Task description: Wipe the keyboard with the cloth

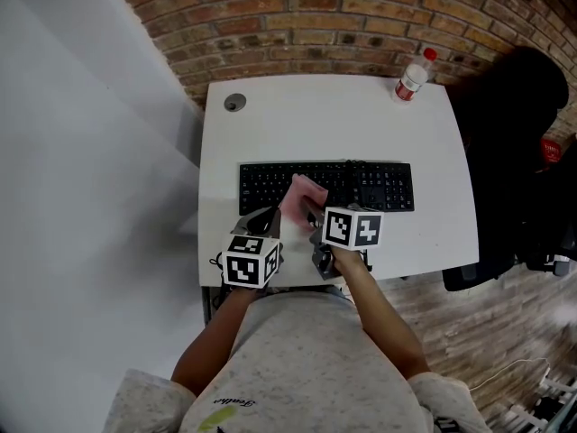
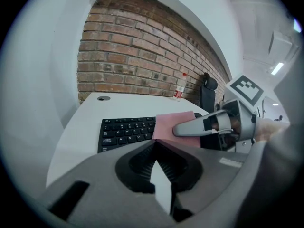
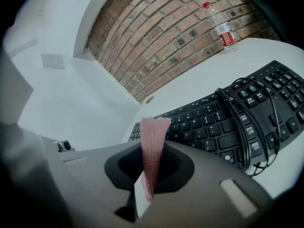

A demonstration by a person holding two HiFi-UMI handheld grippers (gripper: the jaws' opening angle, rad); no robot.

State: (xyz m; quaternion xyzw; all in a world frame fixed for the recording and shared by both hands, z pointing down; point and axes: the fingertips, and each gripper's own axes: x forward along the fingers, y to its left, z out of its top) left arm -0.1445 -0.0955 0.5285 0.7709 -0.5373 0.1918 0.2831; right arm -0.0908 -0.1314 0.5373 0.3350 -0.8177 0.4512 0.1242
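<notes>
**Right tool (image 1: 311, 213) pinching a pink knitted cloth (image 1: 302, 195) over the long black keyboard (image 1: 379, 186)**

The right tool's jaws are clamped on the cloth, which sticks out past their tips above the keyboard's left-middle keys on the white worktop (image 1: 334, 115). The forearm behind this tool reaches forward from the body with the elbow bent. The left tool (image 1: 260, 220) is just to the left of the right one. Its jaws are closed on nothing, and it stops short of the keyboard's near edge.

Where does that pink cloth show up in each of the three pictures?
Head view: the pink cloth sits mid-picture, over the keyboard.
Left gripper view: cloth right of centre, covering part of the keyboard.
Right gripper view: cloth low centre, clamped between the jaws.
Shared landmark: the red-capped water bottle.
</notes>
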